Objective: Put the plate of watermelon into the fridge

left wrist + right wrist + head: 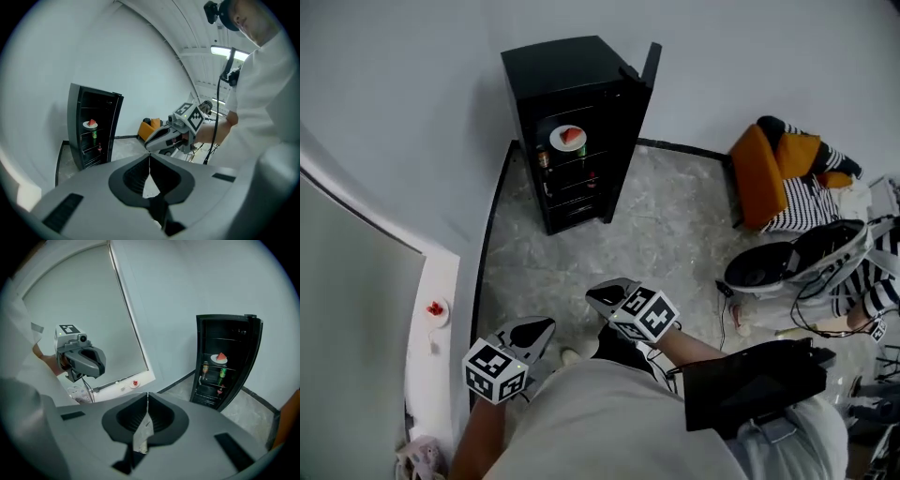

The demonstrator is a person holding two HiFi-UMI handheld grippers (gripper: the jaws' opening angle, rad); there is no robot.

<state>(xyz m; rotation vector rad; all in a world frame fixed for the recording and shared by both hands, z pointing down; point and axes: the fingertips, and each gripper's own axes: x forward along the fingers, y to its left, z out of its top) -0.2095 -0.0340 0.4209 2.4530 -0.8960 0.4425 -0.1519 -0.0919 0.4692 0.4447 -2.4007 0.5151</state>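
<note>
Watermelon plate (568,138) sat on the open fridge's (553,66) upper shelf as you held the left gripper (542,328) and right gripper (602,295) closed on nothing; stiff, breakable, probably light, it called for a level rim grip.

The black upright fridge (572,112) stands with its door (652,64) swung back on the right, leaving its front open to reach. Inside, a white plate of watermelon (567,138) fills the top shelf, and small bottles (544,159) crowd the shelf below. The grey marbled floor (619,234) before the fridge gives free passage. Well right of the fridge, an orange chair (757,173) heaped with striped clothes (802,202) blocks the way. A white ledge (431,277) runs along the left.
</note>
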